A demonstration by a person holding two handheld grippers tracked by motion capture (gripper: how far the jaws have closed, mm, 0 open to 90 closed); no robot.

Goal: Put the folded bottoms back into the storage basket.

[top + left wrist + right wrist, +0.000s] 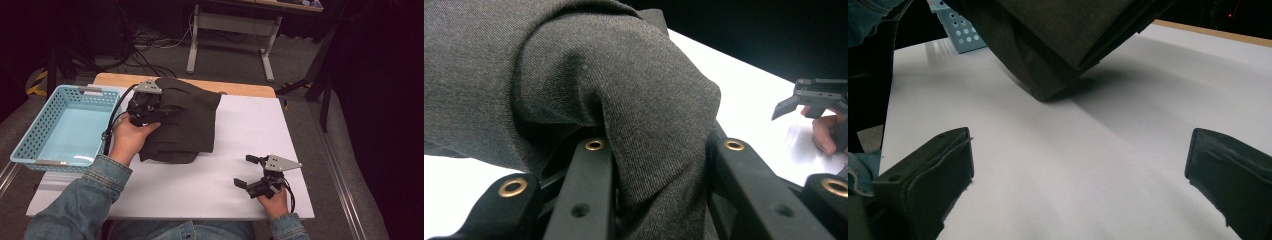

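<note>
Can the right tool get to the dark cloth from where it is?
Probably yes. The right tool sits open on the white table, and bare table lies between it and the dark cloth, which the left tool is gripping and lifting.

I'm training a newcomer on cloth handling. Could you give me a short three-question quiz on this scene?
1. Which tongs grip the folded dark cloth?
2. True or false: the right tongs stand open over the white sheet, holding nothing.
3. The blue basket is: A) stacked with cloth, B) empty, C) tipped over.

Key:
1. The left tongs; fabric is bunched between their jaws.
2. True.
3. B.
</note>
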